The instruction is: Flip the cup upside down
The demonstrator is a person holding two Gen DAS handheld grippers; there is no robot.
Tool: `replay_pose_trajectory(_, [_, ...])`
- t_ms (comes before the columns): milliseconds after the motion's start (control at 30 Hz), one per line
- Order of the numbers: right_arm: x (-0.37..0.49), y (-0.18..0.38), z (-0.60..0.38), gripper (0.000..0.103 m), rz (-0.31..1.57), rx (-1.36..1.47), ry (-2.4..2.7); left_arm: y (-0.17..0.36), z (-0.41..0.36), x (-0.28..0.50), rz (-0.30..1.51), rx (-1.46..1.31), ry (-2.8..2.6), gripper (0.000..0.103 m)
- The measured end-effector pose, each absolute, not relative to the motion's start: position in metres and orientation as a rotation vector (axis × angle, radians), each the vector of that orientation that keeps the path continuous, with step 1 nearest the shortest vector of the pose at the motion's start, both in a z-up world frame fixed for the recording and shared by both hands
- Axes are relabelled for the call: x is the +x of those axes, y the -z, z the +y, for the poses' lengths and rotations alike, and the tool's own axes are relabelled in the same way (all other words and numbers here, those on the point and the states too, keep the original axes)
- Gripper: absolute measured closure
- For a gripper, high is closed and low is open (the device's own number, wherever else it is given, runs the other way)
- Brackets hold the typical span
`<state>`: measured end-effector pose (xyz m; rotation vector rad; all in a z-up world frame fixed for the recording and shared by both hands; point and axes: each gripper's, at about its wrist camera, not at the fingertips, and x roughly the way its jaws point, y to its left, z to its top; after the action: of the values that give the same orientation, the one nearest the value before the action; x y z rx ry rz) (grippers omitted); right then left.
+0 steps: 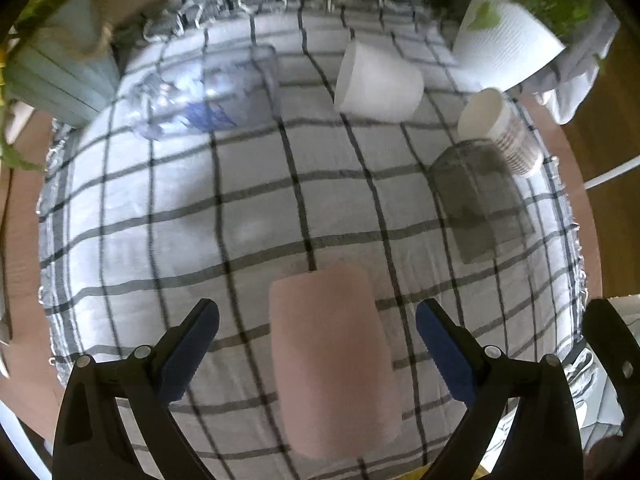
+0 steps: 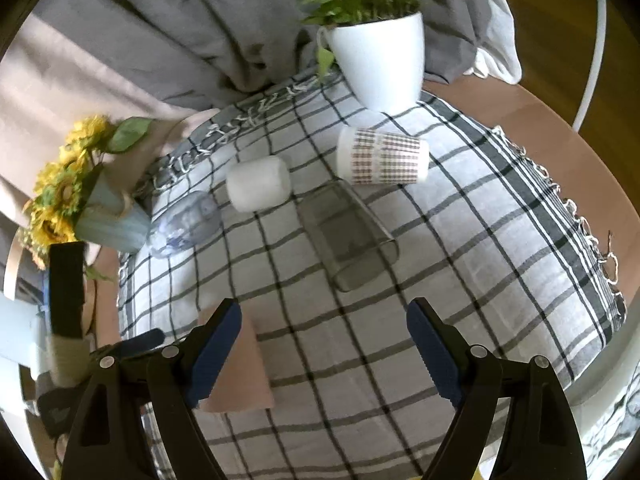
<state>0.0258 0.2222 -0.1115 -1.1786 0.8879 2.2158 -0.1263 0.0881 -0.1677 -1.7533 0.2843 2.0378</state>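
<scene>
A pink cup [image 1: 332, 360] lies on its side on the checked cloth [image 1: 160, 220], between the open jaws of my left gripper [image 1: 318, 324], which do not touch it. It also shows in the right wrist view [image 2: 244, 368], partly behind my right gripper's left finger [image 2: 216, 344]. My right gripper [image 2: 324, 332] is open and empty above the cloth [image 2: 460, 240]. Other cups lie on their sides: a white one [image 1: 378, 80] [image 2: 258, 183], a patterned one [image 1: 500, 132] [image 2: 382, 156], a smoky clear one [image 1: 476, 196] [image 2: 348, 236] and a clear one [image 1: 200, 92] [image 2: 184, 224].
A white pot with a green plant [image 2: 380, 60] [image 1: 508, 44] stands at the cloth's far edge. A pale blue vase with yellow flowers [image 2: 100, 216] [image 1: 60, 76] stands at the left. Grey fabric [image 2: 180, 40] lies behind. The wooden table edge [image 2: 540, 120] shows to the right.
</scene>
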Motion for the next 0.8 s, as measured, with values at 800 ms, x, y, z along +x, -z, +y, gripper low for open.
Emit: replay_pose_trajectory(800, [0.024,0.105,0.243,0.018,0.939,-1.148,-2.266,0.146,0.079,-0.124,0.242,-1.740,-2.107,0.041])
